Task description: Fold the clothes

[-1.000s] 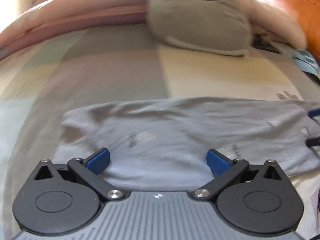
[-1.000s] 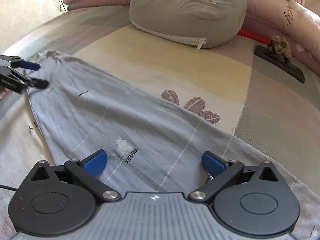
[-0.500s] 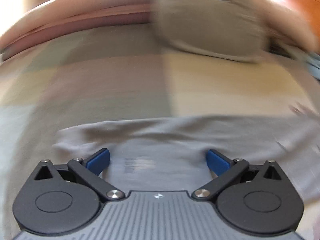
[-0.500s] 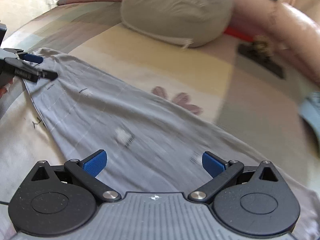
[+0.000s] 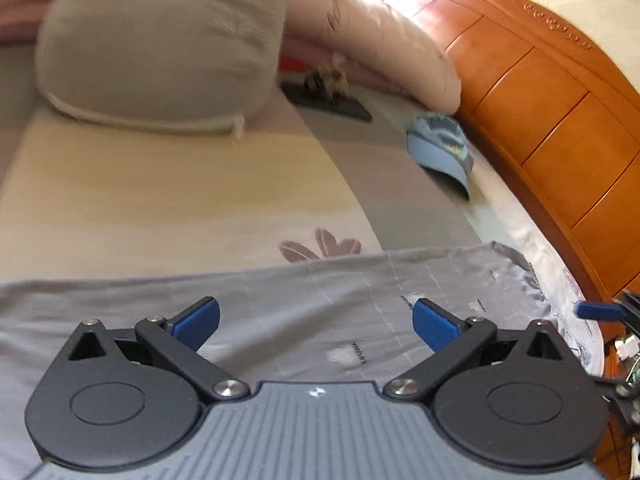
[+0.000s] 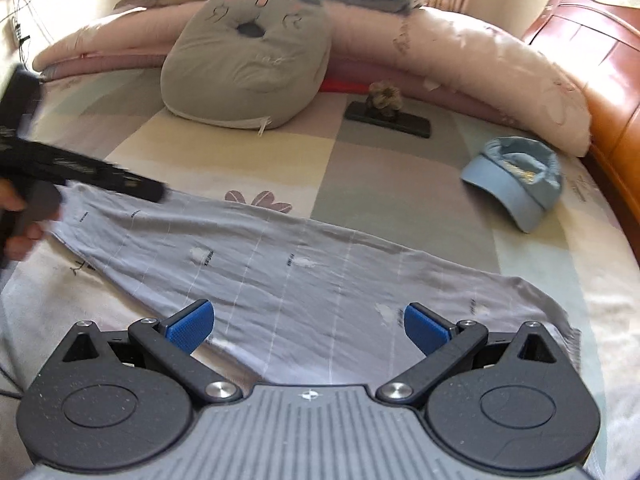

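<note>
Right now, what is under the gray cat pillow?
The gray cat pillow lies on the patchwork bedsheet, leaning back on the pink quilt. Anything tucked beneath it is covered.

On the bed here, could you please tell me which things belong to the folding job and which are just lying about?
Part of the job:
- grey garment, spread flat on the bed
- left gripper, open above it
- right gripper, open above it

Just lying about:
- grey cushion
- blue cap
- black phone-like slab with a flower ornament
- pink quilt
</note>
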`<state>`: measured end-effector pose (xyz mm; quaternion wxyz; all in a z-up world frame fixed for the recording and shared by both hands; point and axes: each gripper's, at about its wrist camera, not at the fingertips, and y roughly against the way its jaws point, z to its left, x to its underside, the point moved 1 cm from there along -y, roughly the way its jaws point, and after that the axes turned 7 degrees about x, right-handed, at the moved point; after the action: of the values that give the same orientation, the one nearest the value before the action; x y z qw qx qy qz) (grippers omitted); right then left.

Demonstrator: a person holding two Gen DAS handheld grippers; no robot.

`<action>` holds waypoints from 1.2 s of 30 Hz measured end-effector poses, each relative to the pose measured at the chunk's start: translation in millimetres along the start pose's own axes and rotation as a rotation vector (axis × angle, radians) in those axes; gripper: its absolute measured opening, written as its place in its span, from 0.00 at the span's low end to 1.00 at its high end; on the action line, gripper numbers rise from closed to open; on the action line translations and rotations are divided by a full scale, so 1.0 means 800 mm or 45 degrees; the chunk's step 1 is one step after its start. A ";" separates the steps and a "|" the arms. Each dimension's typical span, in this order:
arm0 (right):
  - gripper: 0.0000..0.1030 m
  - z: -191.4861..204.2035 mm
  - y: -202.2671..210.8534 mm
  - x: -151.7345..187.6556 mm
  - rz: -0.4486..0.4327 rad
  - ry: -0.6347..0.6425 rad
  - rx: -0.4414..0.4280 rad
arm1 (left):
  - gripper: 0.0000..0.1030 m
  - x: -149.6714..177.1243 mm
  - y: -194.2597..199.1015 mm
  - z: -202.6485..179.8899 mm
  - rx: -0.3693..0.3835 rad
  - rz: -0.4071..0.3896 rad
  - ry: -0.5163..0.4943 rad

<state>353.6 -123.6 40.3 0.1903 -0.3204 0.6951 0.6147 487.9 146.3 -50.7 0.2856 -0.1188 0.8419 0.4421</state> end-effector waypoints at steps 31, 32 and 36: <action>1.00 -0.240 -0.032 0.240 0.040 -0.407 0.089 | 0.99 0.059 -0.032 -0.281 -0.365 0.125 -0.336; 1.00 -0.239 -0.033 0.242 0.037 -0.391 0.091 | 0.99 0.057 -0.046 -0.293 -0.363 0.135 -0.360; 1.00 -0.233 -0.035 0.239 0.057 -0.303 0.109 | 0.99 0.056 -0.108 -0.333 -0.287 0.161 -0.431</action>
<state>258.9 -347.2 -74.2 0.2712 -0.2213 0.7001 0.6224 391.0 -118.0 -16.5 0.3796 -0.0211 0.7329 0.5643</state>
